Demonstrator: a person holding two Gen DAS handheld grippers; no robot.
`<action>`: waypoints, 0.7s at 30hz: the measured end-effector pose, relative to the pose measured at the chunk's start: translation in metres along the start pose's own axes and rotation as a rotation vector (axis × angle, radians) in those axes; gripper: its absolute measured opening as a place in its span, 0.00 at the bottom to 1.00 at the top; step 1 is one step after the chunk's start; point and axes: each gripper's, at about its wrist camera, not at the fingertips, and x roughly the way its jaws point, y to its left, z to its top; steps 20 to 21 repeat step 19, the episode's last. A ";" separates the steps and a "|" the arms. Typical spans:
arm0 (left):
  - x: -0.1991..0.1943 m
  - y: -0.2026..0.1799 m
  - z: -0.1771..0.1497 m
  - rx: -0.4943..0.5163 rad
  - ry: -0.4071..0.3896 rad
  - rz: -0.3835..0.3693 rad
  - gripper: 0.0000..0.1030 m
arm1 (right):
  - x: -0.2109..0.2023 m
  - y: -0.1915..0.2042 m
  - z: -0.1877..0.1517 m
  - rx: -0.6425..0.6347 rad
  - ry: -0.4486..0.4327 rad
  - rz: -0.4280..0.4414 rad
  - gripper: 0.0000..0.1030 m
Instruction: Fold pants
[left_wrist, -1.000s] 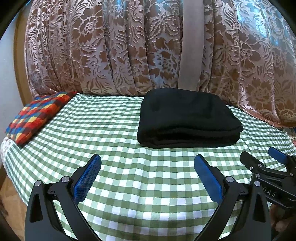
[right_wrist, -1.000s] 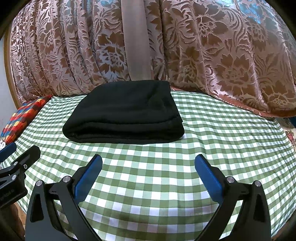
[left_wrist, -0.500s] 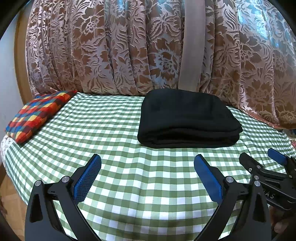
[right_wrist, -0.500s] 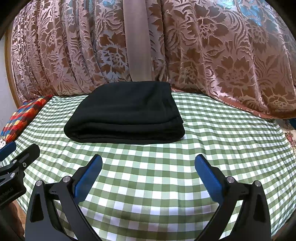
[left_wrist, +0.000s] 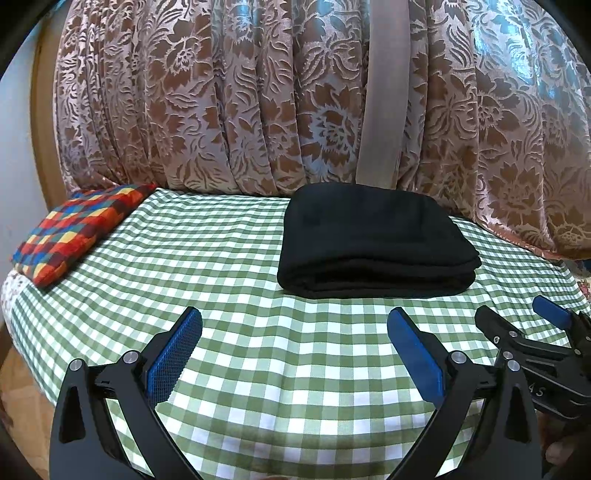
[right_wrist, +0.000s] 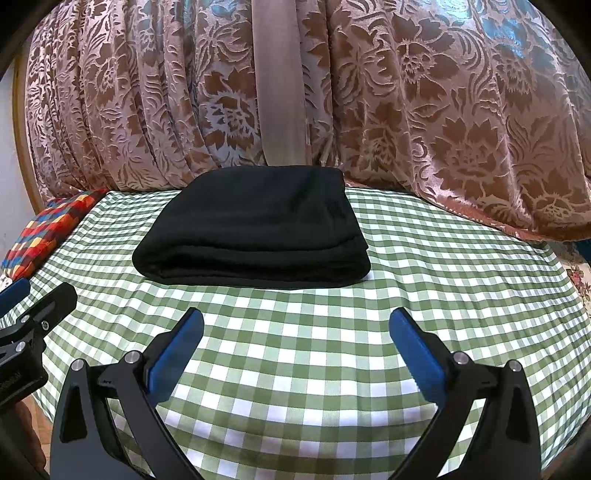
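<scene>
While both grippers hang spread and empty, the black pants (left_wrist: 373, 240) lie folded on the green checked tablecloth (left_wrist: 229, 258).

Left wrist view: the left gripper (left_wrist: 293, 343) has its jaws wide apart over bare cloth, near the pants but not touching; a multicoloured cushion (left_wrist: 74, 229) lies far left, a floral curtain (left_wrist: 221, 96) behind, and the right gripper (left_wrist: 524, 325) is at the right edge. Right wrist view: the right gripper's jaws are likewise released, the pants just beyond them in front of the curtain.
</scene>
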 end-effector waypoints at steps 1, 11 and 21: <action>0.000 0.000 0.000 0.001 -0.002 -0.002 0.96 | -0.001 0.000 0.000 0.000 -0.001 0.000 0.97; -0.002 -0.001 0.000 0.011 -0.009 -0.015 0.96 | 0.000 0.000 0.000 0.000 0.005 -0.002 0.98; 0.010 -0.002 -0.002 0.003 0.044 -0.018 0.96 | 0.007 -0.008 -0.001 0.005 0.017 -0.005 0.98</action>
